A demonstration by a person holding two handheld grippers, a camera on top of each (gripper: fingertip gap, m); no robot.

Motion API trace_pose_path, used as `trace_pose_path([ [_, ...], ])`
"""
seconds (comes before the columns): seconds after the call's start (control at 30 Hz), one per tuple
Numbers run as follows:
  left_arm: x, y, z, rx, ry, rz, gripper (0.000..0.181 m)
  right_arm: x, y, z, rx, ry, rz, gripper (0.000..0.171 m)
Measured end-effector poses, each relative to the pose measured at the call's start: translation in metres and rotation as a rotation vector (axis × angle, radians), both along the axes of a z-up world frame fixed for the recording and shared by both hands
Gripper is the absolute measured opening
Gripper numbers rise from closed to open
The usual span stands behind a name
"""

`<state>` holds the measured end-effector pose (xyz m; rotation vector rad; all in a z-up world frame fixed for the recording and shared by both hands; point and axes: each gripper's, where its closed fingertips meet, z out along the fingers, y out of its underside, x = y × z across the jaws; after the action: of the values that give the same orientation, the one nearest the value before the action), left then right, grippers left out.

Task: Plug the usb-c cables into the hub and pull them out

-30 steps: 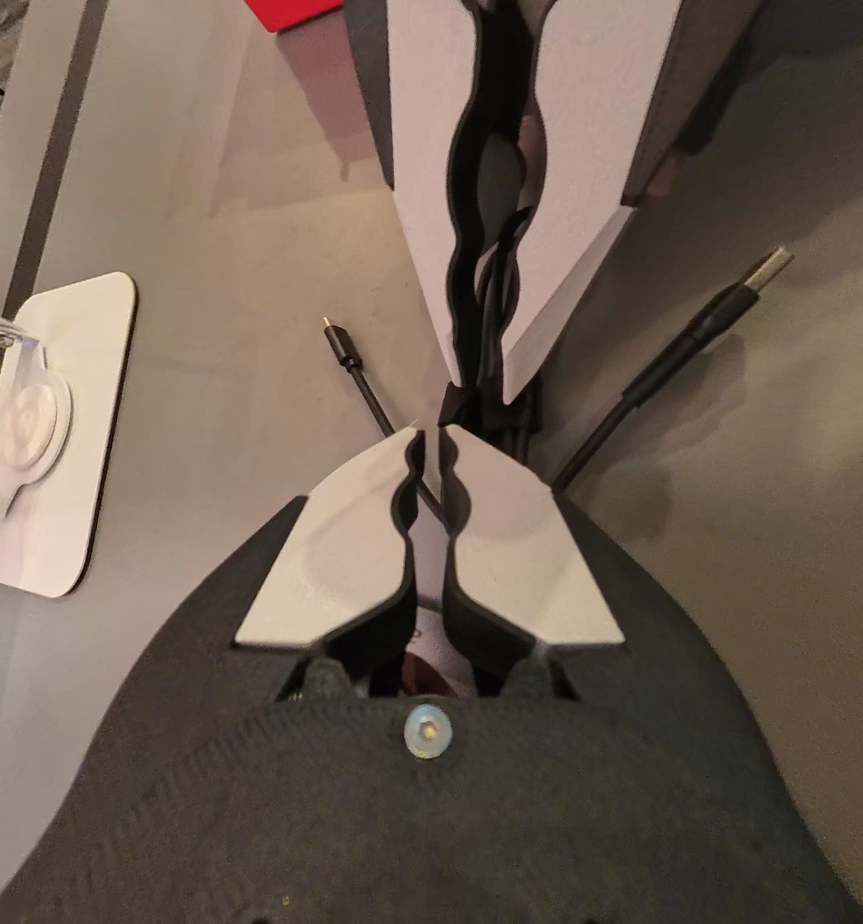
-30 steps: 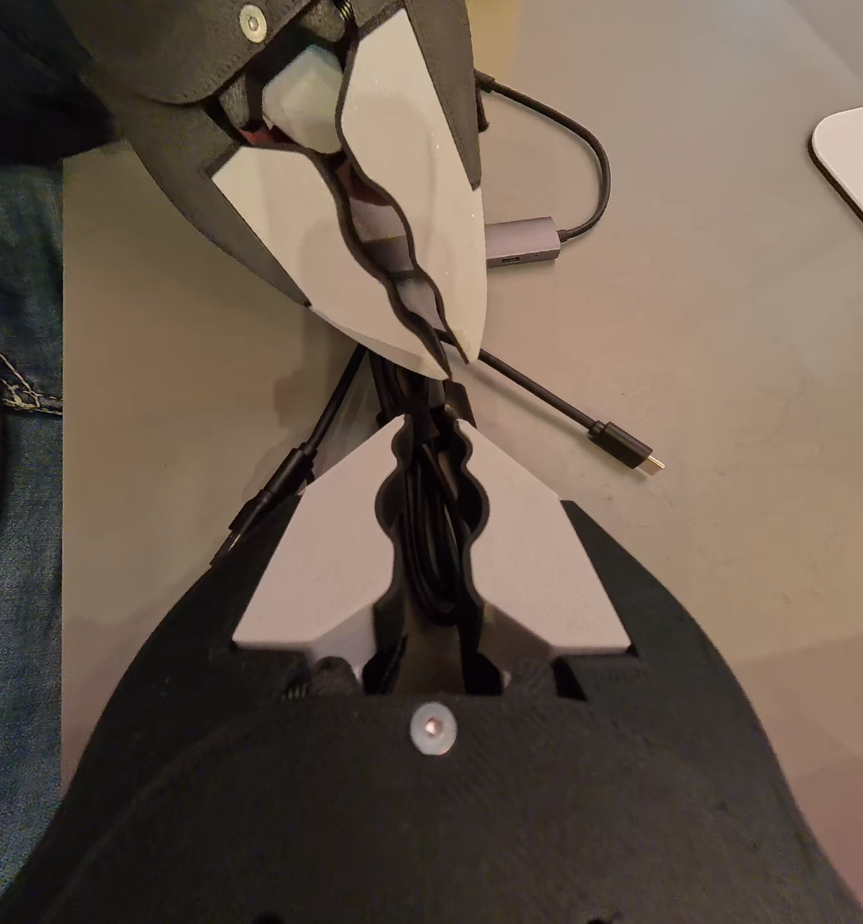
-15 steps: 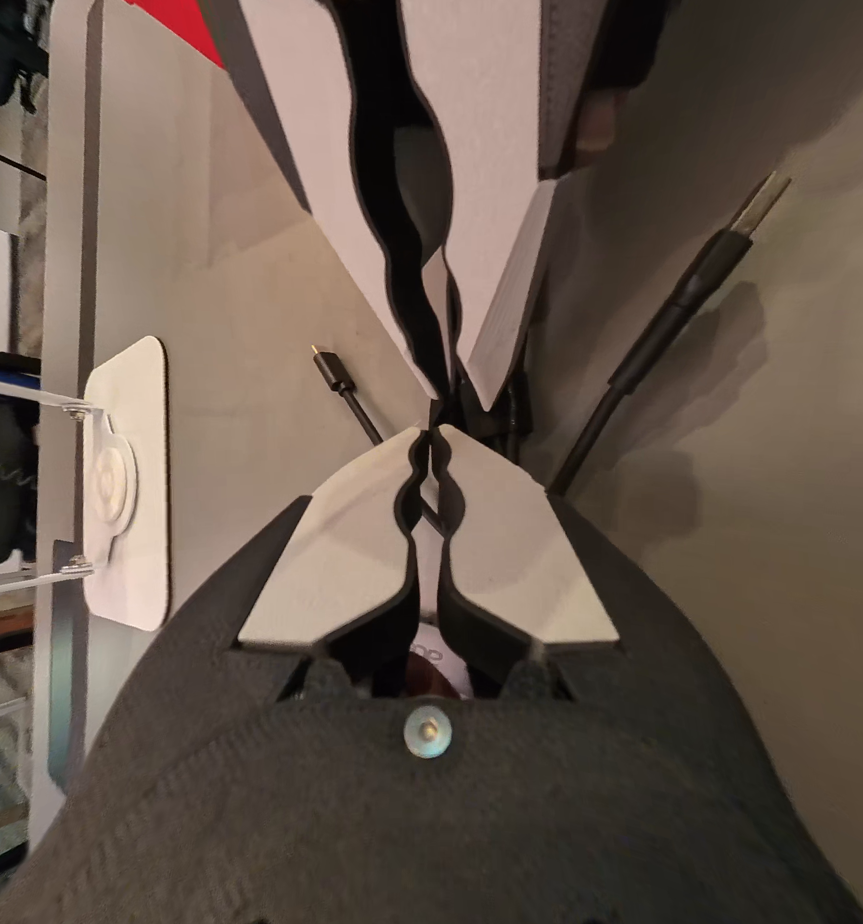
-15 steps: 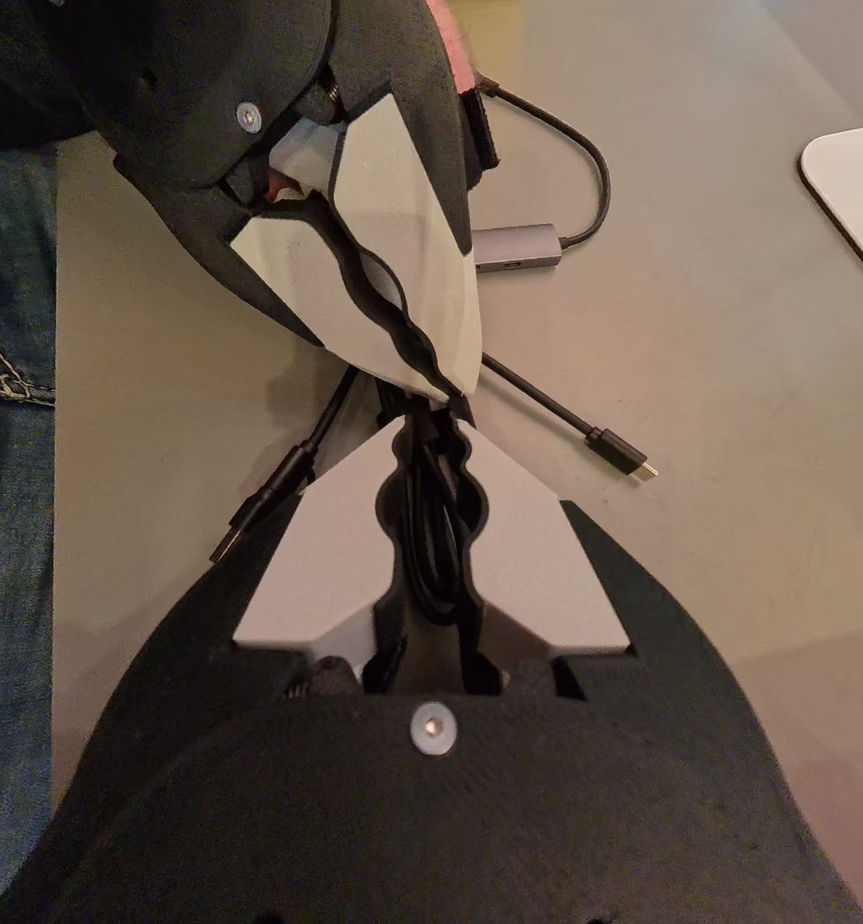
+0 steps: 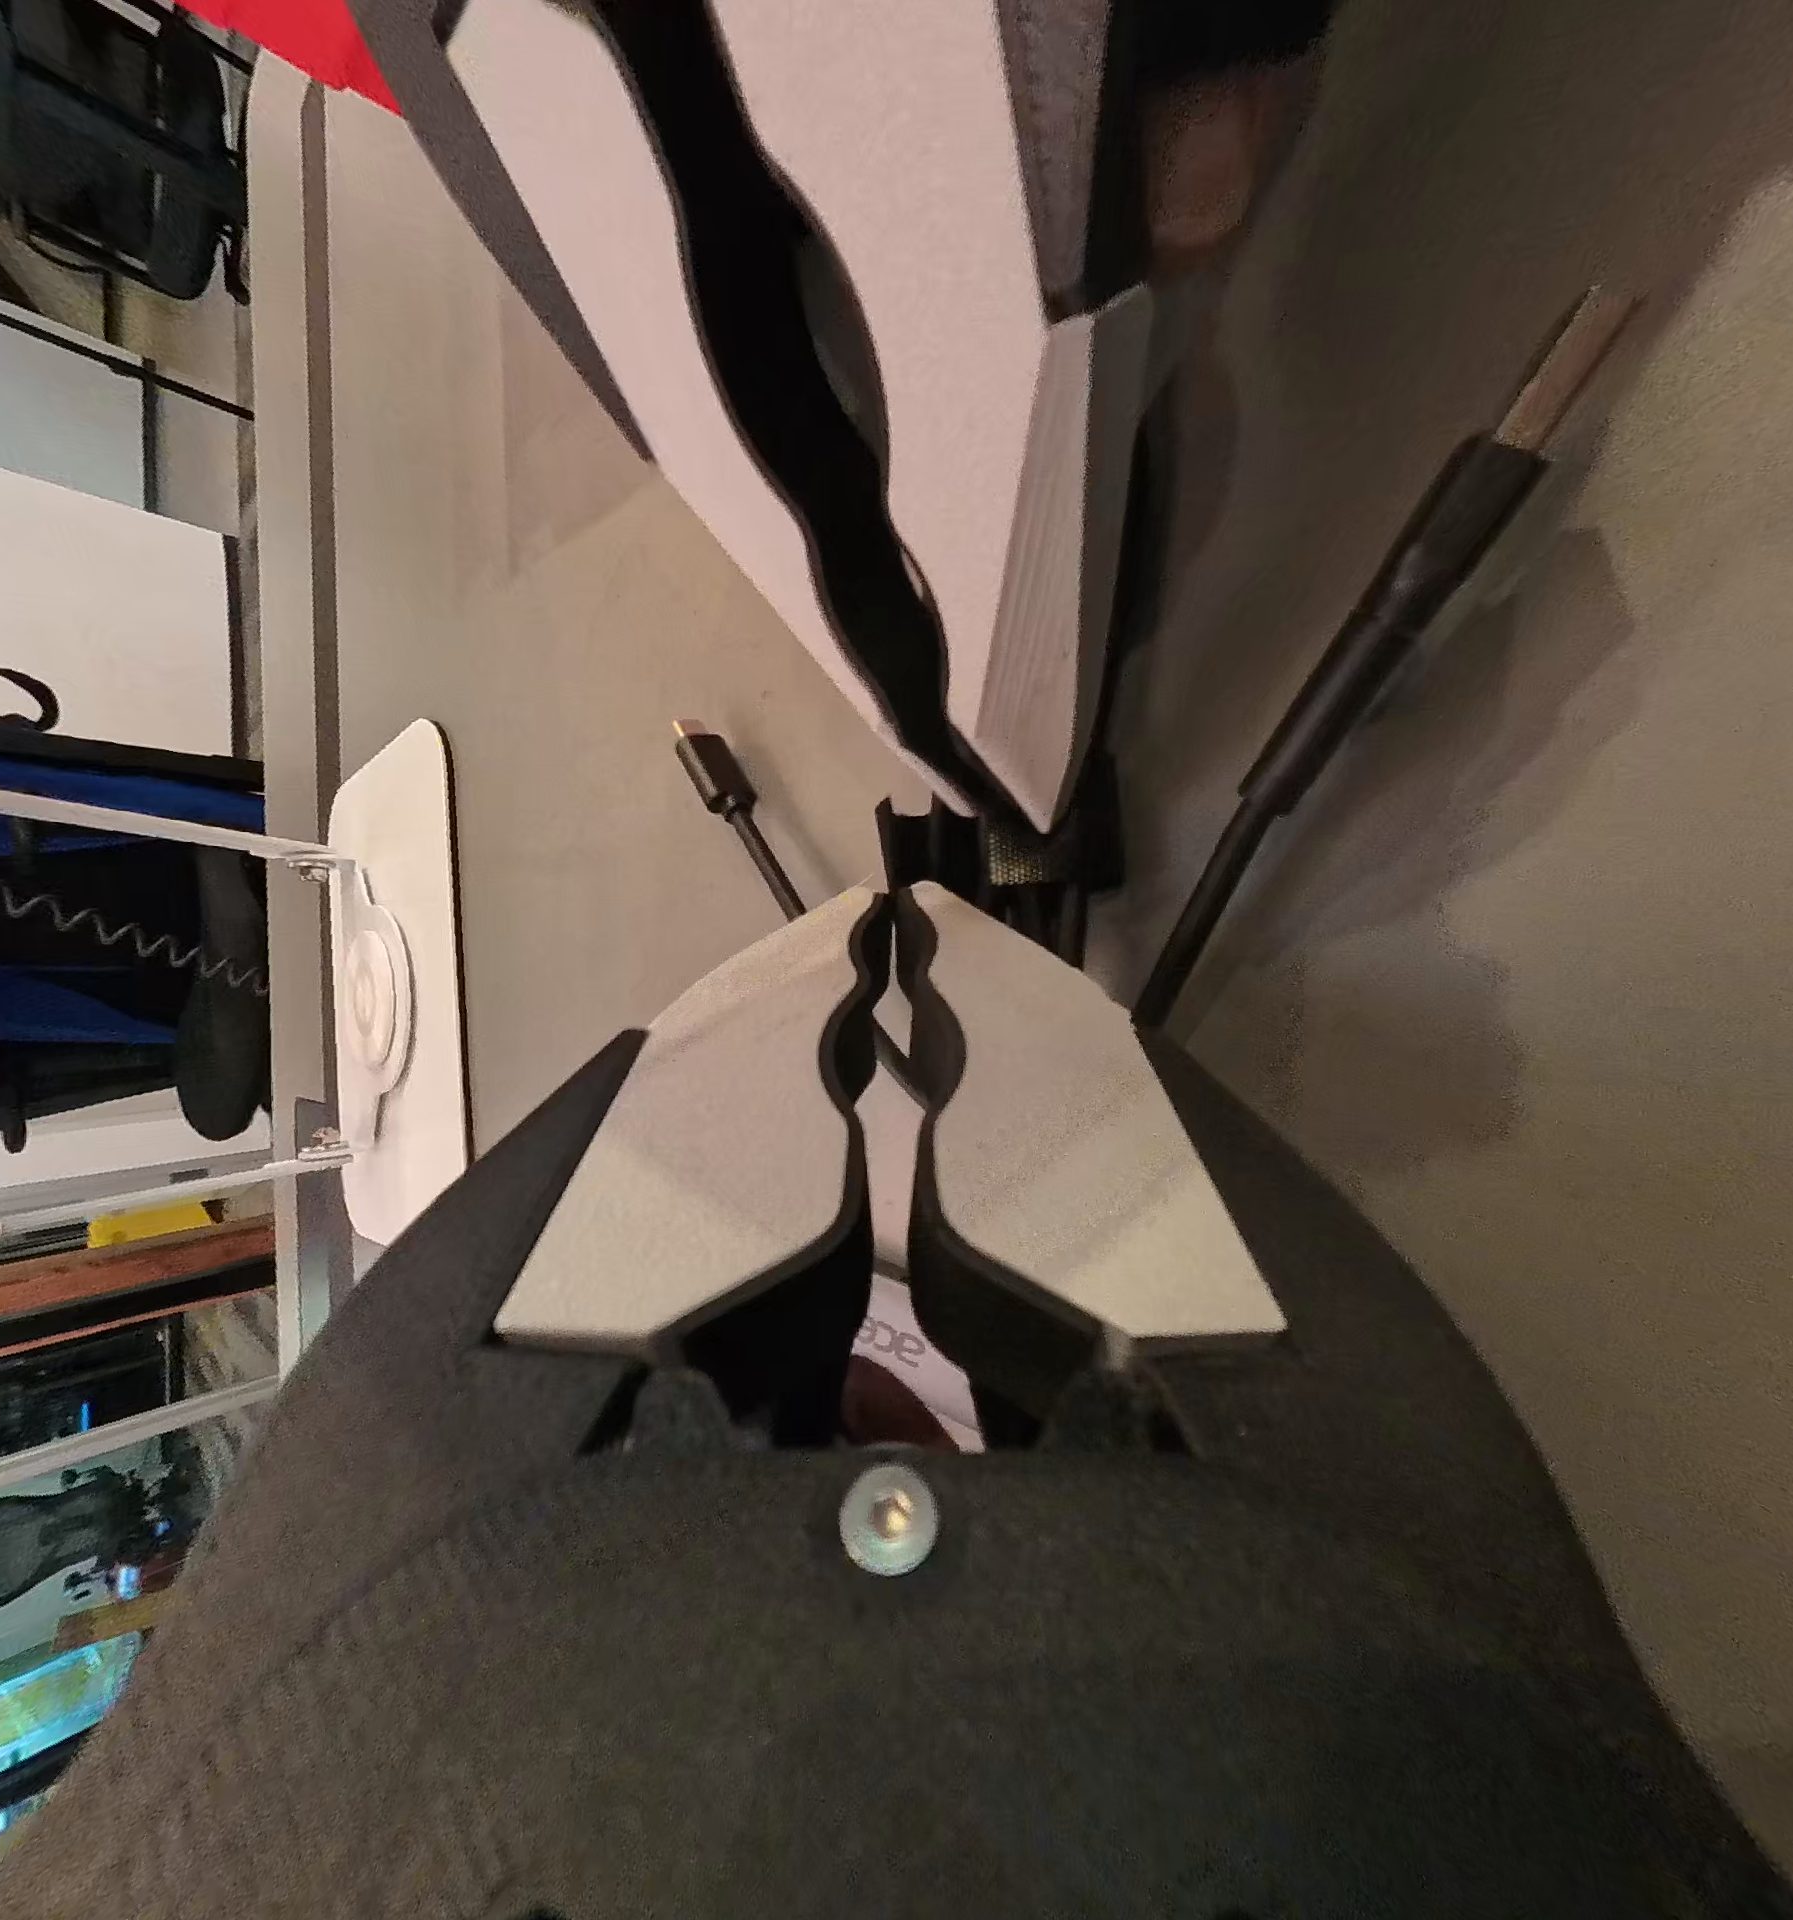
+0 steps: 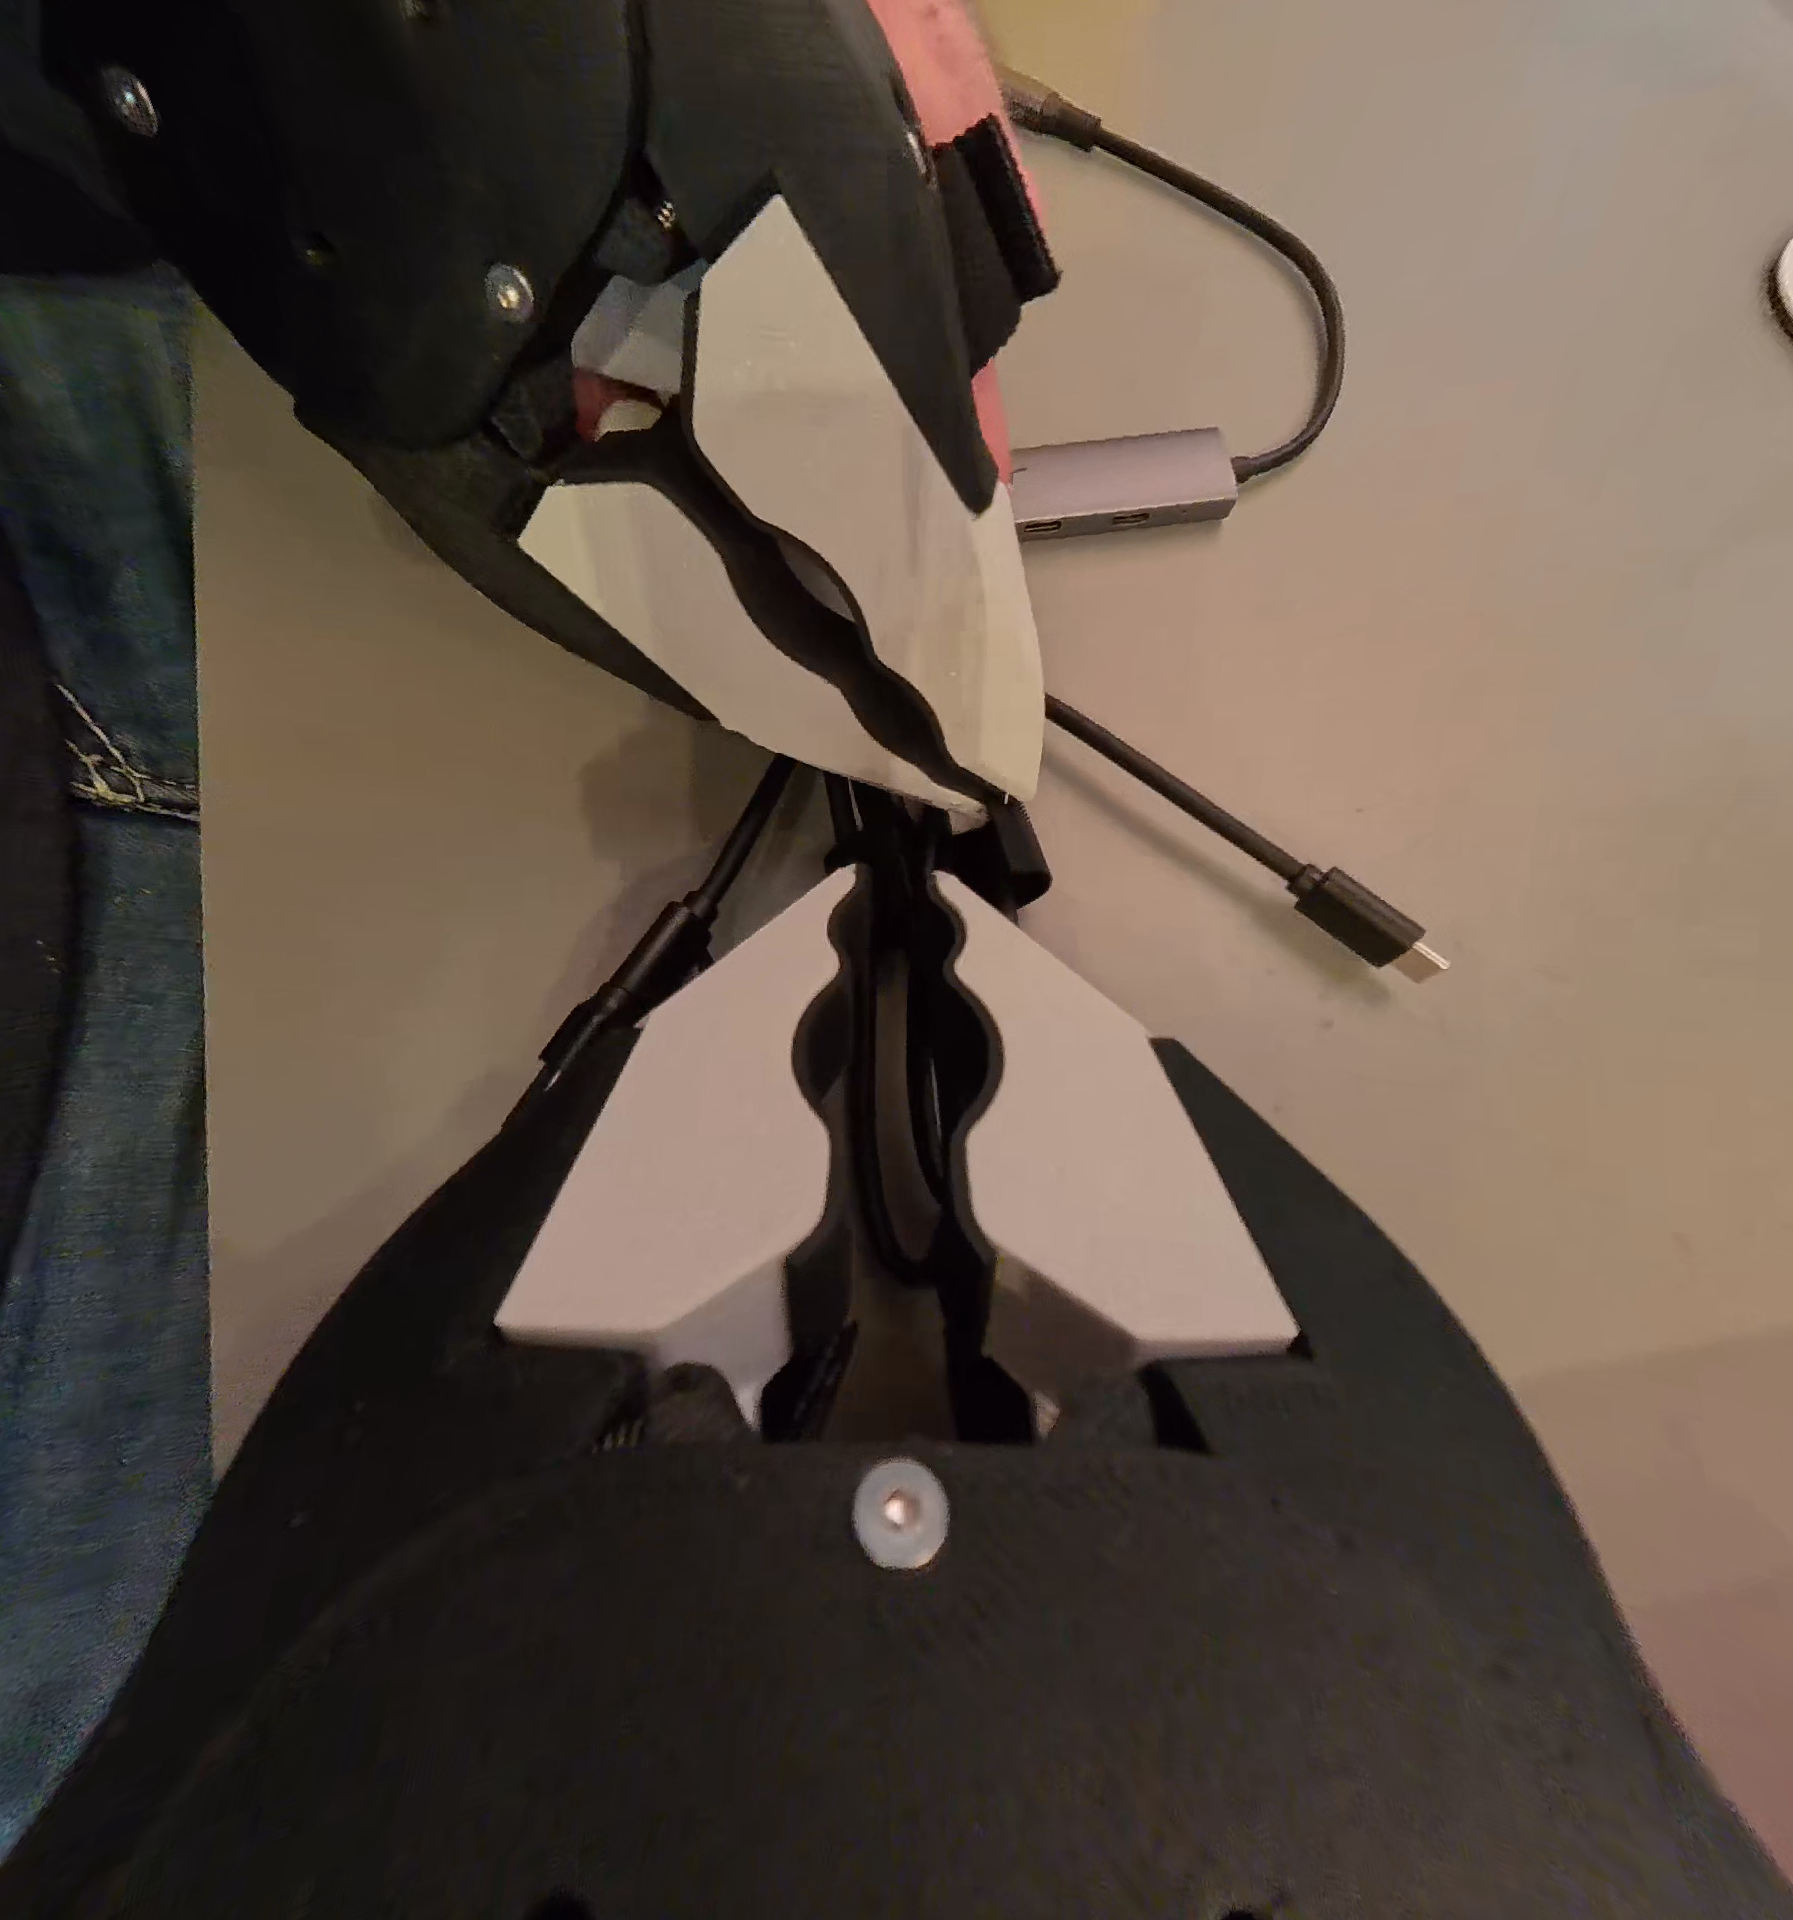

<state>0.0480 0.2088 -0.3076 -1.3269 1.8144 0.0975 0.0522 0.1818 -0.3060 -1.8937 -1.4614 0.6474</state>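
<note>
Your left tongs [image 6: 985,800] hide most of the grey hub [image 6: 1131,483] behind them. Your right tongs [image 6: 897,894] squeeze the bundled black cable [image 6: 897,1122]. Left tongs pinch one thin strand. The loose usb-c plug [image 6: 1365,925] lies right of both, pointing away, down-right on the tabletop [image 6: 1494,727].

Grey table [image 6: 1494,727], matte top. On it: grey hub [image 6: 1131,483], lying flat, its own black lead [image 6: 1318,343] looping off the far end. Black cable with USB-C plug [image 6: 1359,920] rests on the surface near the hub, not touching it. Second black cable, USB-A plug [image 5: 1557,374], at the person's side of the table; contact with the top cannot be told. White rounded board [image 5: 404,987] lies near the far edge.
</note>
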Motion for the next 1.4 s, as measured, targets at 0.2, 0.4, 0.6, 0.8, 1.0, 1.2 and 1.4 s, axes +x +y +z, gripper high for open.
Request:
trace_pose_path([
  [0.2,0.0,0.0,0.0,0.005,0.006,-0.008,0.0,-0.001,-0.001,0.002,0.15,-0.029,0.034,0.002],
  [0.4,0.0,-0.001,0.0,-0.011,0.01,0.008,0.001,-0.002,-0.002,0.006,0.289,-0.073,0.083,0.0],
  [0.6,0.002,-0.006,0.001,0.009,0.021,-0.011,0.0,0.0,0.0,0.011,0.257,-0.015,0.049,0.0],
  [0.8,0.002,-0.008,0.0,0.027,0.054,-0.037,0.0,0.002,0.003,0.022,0.283,0.035,0.032,0.0],
  [1.0,0.004,-0.014,0.0,0.075,0.085,-0.061,0.001,0.005,0.015,0.016,0.238,0.032,-0.025,0.0],
  [1.2,0.005,-0.017,0.0,0.125,0.127,-0.084,0.001,0.004,0.019,0.014,0.212,0.041,-0.05,0.0],
  [1.4,0.006,-0.017,0.0,0.171,0.146,-0.1,0.0,0.002,0.021,0.012,0.183,0.004,-0.027,0.0],
])
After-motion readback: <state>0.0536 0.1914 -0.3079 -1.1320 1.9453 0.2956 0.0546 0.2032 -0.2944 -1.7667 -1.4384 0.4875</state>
